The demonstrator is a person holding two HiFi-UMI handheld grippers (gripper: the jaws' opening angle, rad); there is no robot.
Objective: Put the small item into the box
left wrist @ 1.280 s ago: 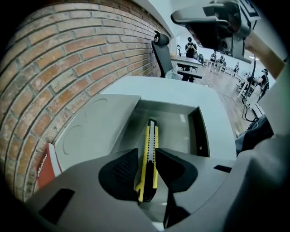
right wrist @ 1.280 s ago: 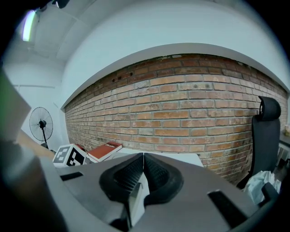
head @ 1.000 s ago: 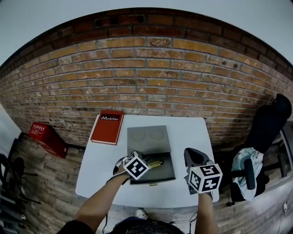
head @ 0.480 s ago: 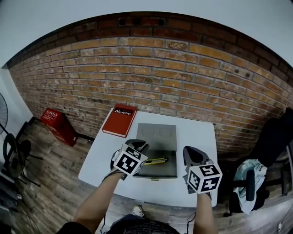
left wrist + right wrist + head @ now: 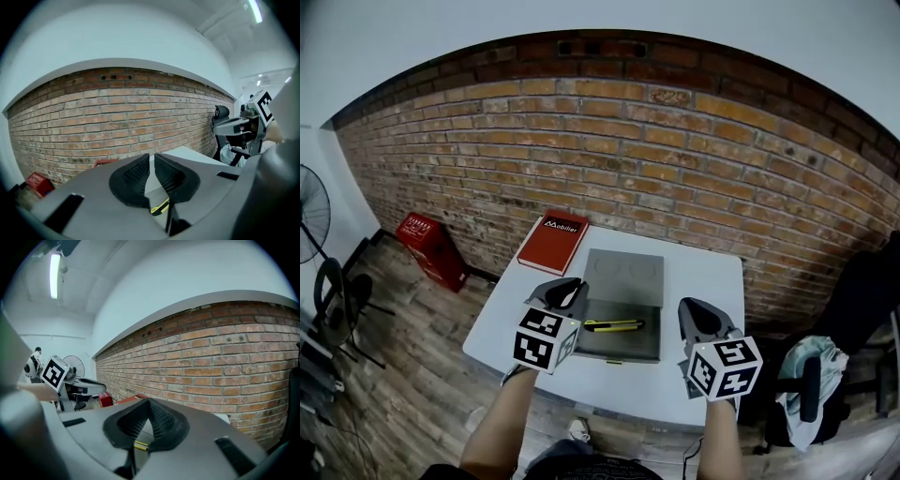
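Note:
The small item, a yellow and black utility knife [image 5: 614,325], lies in the tray of the open grey box [image 5: 623,349], whose lid [image 5: 624,277] lies back behind it. My left gripper [image 5: 565,287] hovers just left of the box, clear of the knife. Its jaws are closing, with a thin gap and nothing between them [image 5: 151,158]. Below its pads a bit of the knife [image 5: 159,206] shows. My right gripper [image 5: 699,311] hangs to the right of the box, its jaws shut [image 5: 149,402] on nothing.
A red book [image 5: 553,241] lies on the white table [image 5: 703,281] at its back left corner. On the floor to the left stand a red crate [image 5: 432,247] and a fan [image 5: 313,211]. A chair with clothes [image 5: 802,370] is at the right. A brick wall runs behind.
My left gripper has pulled back from over the box tray to its left side, and the knife stays lying in the tray. The head view has swung a little leftwards.

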